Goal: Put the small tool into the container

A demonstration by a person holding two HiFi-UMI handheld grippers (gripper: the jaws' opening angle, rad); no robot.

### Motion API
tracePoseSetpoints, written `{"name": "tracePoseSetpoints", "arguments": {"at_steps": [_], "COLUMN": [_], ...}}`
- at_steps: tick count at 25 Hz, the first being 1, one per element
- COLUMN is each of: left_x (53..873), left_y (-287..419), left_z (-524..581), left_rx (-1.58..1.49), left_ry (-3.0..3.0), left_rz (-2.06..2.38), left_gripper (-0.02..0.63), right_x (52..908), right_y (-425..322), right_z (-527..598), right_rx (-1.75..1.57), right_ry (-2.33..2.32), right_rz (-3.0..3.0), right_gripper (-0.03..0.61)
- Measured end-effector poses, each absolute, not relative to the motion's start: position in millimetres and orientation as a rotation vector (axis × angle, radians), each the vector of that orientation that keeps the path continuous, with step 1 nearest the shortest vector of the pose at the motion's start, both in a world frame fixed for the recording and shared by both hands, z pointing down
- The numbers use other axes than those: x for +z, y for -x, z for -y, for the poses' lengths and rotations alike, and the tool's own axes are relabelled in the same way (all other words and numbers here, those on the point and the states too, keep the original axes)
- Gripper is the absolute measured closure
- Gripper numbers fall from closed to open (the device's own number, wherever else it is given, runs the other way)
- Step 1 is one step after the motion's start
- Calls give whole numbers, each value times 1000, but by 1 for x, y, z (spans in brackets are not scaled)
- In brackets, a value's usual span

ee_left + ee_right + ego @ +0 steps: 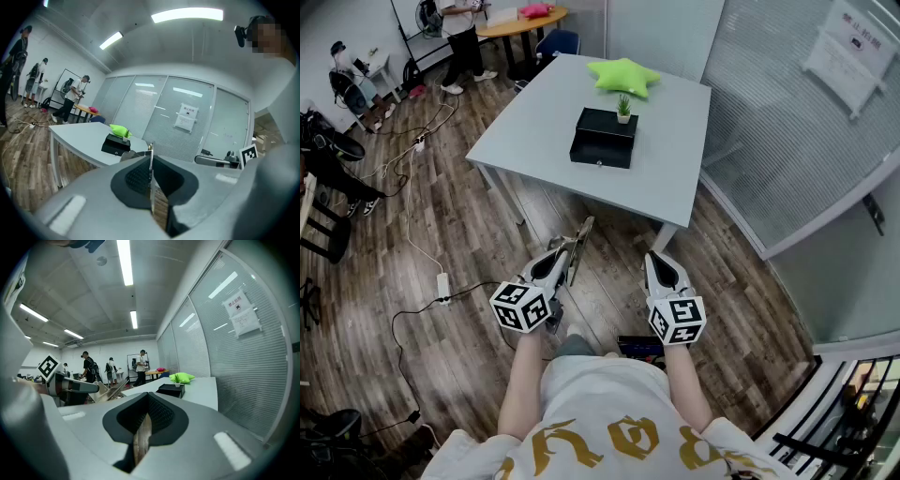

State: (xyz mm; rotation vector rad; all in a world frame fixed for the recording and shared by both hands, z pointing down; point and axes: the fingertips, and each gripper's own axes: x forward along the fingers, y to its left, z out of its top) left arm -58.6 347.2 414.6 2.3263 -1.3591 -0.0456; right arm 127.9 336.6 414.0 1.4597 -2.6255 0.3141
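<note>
In the head view my left gripper (561, 255) is shut on a small flat metal tool (579, 242) that sticks out forward over the wooden floor. Seen from the left gripper view, the tool (150, 161) is a thin blade on edge between the pads. The right gripper (661, 264) is shut with nothing in it, level with the left one. A black box (603, 139) sits closed on the grey table (544, 112) ahead, well beyond both grippers. A tiny potted plant (623, 108) stands on its lid. The right gripper view also takes in the box (171, 390).
A green star cushion (623, 75) lies at the table's far end. A glass partition (787, 122) runs along the right. Cables and a power strip (442, 284) trail over the floor at left. People (461, 37) stand near a round table far back.
</note>
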Motion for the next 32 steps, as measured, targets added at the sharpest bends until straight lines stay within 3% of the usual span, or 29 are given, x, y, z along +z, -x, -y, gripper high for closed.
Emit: {"name": "tracePoseSetpoints", "arguments": {"at_steps": [20,32], "left_x": [405,445], "left_y": [51,78], "left_z": [-335,-200], "left_rx": [-82,-94], "left_ry": [-2346,-2291], "left_rz": [1324,1307], "left_gripper": [609,609], "right_x": [410,451], "right_y": [-147,-133], "right_z": [-342,-208], "right_rx": [352,410], "right_ry": [-1531,-1540], "right_rz": [2610,2542], "right_gripper": [557,557]}}
